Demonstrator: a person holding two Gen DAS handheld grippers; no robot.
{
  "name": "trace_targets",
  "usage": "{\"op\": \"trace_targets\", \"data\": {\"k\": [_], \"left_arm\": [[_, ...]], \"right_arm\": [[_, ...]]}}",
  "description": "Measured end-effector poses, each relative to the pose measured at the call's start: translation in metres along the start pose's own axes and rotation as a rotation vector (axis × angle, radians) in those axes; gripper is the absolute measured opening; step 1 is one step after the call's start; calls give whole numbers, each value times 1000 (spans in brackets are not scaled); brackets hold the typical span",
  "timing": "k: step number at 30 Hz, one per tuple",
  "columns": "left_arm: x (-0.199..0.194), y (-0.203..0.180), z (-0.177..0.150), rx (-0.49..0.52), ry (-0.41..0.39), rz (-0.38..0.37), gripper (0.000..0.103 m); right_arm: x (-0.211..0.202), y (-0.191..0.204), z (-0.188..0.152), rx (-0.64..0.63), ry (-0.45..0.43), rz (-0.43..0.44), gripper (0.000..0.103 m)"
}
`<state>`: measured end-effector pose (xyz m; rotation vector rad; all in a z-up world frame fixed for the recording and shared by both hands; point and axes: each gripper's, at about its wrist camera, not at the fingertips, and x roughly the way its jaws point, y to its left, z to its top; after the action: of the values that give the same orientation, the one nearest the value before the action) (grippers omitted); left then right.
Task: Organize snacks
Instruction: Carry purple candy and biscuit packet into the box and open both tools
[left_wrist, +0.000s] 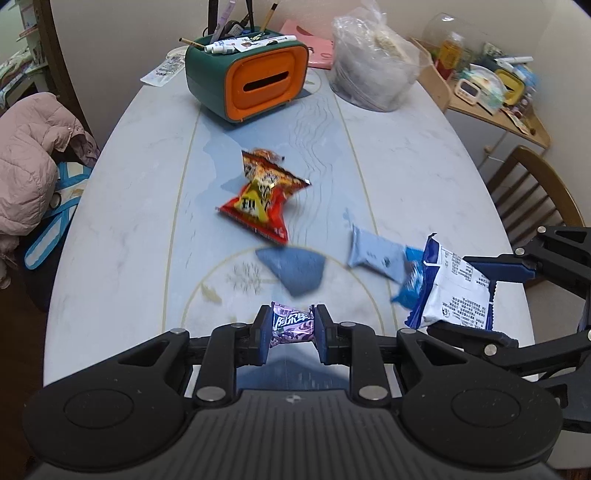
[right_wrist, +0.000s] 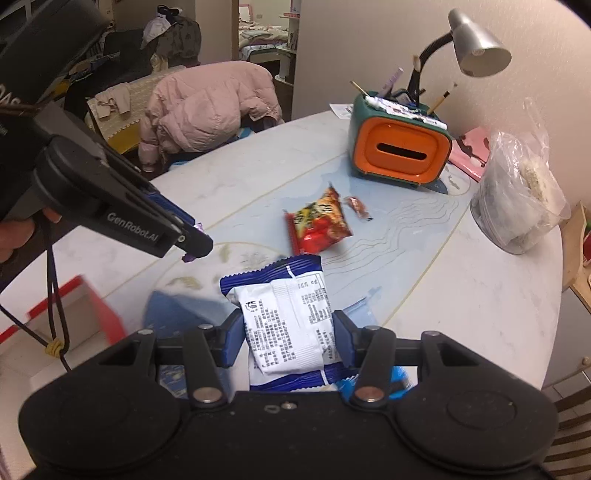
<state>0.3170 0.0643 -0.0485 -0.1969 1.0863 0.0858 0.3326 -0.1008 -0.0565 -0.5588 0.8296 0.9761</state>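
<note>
both loaded up mid-air over the pale marble-look table (left_wrist: 406, 155); left gripper (left_wrist: 292, 328) pinches a small purple foil candy (left_wrist: 291, 325), right gripper (right_wrist: 288, 338) clamps the blue-and-white plastic snack packet (right_wrist: 284, 317), probably headed for sorting; red crinkly chip bag (left_wrist: 258, 206) waits on the table

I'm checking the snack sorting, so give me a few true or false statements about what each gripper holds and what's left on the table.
1. The left gripper is shut on a purple candy. True.
2. The right gripper is empty. False: it is shut on a blue and white packet.
3. A red snack bag lies on the table. True.
4. The orange-fronted organiser lies tipped on its side. False: it stands upright, pens in its top.
5. A clear plastic bag stands near the organiser. True.
</note>
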Motion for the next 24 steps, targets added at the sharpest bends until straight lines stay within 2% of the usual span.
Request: {"op": "trace_targets", "data": {"k": [14,24], "left_arm": [[-65,-6,-85,81,41,-36,23],[-72,-9,-144,122,110,-67,24]], "right_arm": [[-65,80,-41,62,1,21,49],[-74,120,-70,107,33,57,49]]}}
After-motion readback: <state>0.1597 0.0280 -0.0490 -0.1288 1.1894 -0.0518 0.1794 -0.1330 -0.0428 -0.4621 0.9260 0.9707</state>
